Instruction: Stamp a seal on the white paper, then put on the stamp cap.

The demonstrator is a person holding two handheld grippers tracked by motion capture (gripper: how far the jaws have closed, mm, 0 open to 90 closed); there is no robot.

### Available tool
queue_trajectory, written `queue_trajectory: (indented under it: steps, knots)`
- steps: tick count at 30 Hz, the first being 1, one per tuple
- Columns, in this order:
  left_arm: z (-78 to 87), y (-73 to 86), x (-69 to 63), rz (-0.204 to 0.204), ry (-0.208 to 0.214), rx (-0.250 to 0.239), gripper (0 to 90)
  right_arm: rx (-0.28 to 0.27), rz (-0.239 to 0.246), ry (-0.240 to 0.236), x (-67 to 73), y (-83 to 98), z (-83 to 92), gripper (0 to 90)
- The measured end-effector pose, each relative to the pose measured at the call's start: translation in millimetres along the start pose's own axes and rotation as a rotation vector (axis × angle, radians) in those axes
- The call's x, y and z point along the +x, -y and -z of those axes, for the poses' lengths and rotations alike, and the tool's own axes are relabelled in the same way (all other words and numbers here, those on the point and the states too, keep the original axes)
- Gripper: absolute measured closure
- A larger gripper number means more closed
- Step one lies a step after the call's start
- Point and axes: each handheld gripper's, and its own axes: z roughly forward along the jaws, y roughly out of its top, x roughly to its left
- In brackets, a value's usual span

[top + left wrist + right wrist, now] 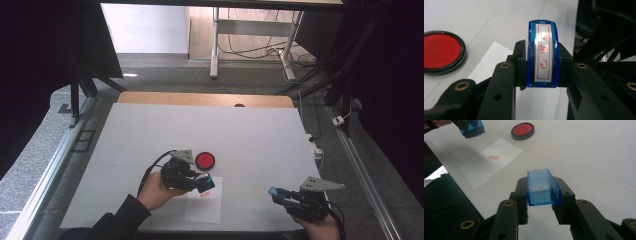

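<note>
At the white tabletop (150, 135), we hold the left tool (204, 182) clamped on a blue stamp (543, 53), gripping its narrow sides between the black jaws. In the left gripper view the stamp's printing face is turned toward the camera, its pale plate bearing red characters inside a red frame. From the high view, the stamp hangs just above the upper edge of a white sheet of paper (205, 207), apart from it, and a small red imprint (493, 157) shows on the sheet.

The right tool (278, 195) grips the stamp's clear blue cap (542, 187), an open-ended box pinched by its two sides and held above the tabletop near our right edge, well apart from the paper. Its hollow faces away from the camera in the right gripper view.

A round red ink pad (205, 160) in a dark rim lies open on the tabletop just beyond the left tool, near the sheet's far corner. A dark sleeve (117, 220) covers our left forearm.
</note>
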Motion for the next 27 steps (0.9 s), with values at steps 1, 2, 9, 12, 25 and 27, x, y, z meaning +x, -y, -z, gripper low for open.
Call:
queue_trajectory:
  steps: [1, 2, 9, 12, 25, 27]
  knots:
    - [1.8, -0.3, -0.8, -0.004, 0.005, -0.006, 68.7, 0.000, -0.001, -0.001, 0.0, 0.0, 0.0, 67.9]
    - [3.5, -0.6, -1.8, -0.010, 0.011, -0.013, 68.7, 0.001, -0.001, -0.002, 0.0, -0.1, -0.1, 68.0]
    - [14.3, -0.3, -9.1, -0.031, 0.027, -0.062, 68.6, 0.001, 0.001, -0.003, 0.2, -0.1, -0.1, 67.9]
    - [18.2, 0.3, -12.0, -0.039, 0.025, -0.074, 68.6, 0.003, 0.002, 0.000, 0.3, -0.2, -0.2, 67.9]
    - [25.8, 2.0, -17.2, -0.064, 0.010, -0.090, 68.6, -0.002, 0.009, 0.009, 1.4, -1.0, 0.4, 68.0]
    - [26.8, 2.3, -17.4, -0.069, 0.008, -0.093, 68.6, -0.009, 0.016, 0.003, 2.1, -1.8, 0.6, 68.0]
